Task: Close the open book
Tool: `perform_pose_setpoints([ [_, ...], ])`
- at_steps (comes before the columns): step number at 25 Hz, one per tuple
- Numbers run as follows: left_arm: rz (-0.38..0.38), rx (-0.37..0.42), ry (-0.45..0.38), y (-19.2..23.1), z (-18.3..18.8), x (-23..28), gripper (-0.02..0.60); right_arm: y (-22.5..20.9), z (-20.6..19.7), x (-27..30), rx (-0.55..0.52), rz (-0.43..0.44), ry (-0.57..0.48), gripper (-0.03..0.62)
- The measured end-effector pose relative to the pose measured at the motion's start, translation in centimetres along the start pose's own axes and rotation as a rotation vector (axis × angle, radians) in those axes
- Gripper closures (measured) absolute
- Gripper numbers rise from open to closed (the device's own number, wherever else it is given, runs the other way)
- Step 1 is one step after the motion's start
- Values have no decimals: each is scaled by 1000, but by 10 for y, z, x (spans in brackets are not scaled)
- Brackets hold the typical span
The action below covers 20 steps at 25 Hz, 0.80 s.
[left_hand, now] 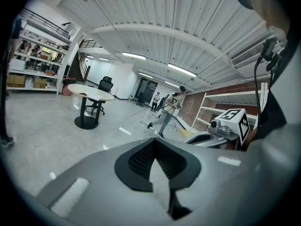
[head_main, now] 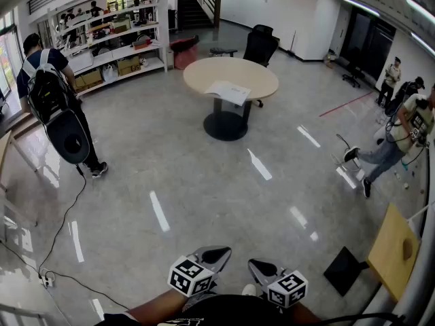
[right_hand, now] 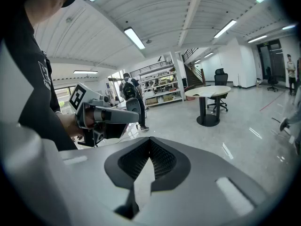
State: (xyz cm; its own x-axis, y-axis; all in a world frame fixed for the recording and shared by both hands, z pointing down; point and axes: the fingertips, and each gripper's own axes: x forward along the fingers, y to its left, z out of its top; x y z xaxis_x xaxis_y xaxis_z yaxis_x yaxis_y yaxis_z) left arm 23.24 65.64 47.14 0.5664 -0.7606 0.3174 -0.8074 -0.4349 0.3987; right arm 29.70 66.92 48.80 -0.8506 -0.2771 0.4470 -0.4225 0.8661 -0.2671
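An open book [head_main: 228, 91] with white pages lies on a round beige table [head_main: 262, 79] far across the room. In the head view both grippers are low at the bottom edge, close to the person's body and far from the table. My left gripper [head_main: 212, 256] is shut with nothing between its jaws, and so is my right gripper [head_main: 260, 269]. The left gripper view looks over the shut jaws of the left gripper [left_hand: 154, 141] to the table [left_hand: 90, 92]. The right gripper view looks over the shut jaws of the right gripper [right_hand: 149, 141] to the table [right_hand: 209, 91] and the left gripper [right_hand: 110, 117].
A person with a backpack [head_main: 51, 94] stands at the left near storage shelves [head_main: 102, 39]. A black office chair [head_main: 262, 45] is behind the table. Other people [head_main: 401, 128] are at the right. A cable [head_main: 61, 236], a black floor plate [head_main: 346, 270] and a wooden board [head_main: 394, 250] are nearer.
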Motion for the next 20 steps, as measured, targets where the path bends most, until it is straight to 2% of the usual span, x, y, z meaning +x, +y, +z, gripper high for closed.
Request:
perform_pose_setpoints([
  [4,19,3,-2,20,-4,-22,574,15,4,21,-10,7,-4,586],
  [10,82,65,6,48,-12,-64,574,36,13,55,-26,26,0,586],
  [15,140,-12,12,82,-29,-87,574,41,19,77,-44,56,25,586],
  [20,206,-63,-9,118,-21,-98,574,39,27,95,-34,74,44,585],
])
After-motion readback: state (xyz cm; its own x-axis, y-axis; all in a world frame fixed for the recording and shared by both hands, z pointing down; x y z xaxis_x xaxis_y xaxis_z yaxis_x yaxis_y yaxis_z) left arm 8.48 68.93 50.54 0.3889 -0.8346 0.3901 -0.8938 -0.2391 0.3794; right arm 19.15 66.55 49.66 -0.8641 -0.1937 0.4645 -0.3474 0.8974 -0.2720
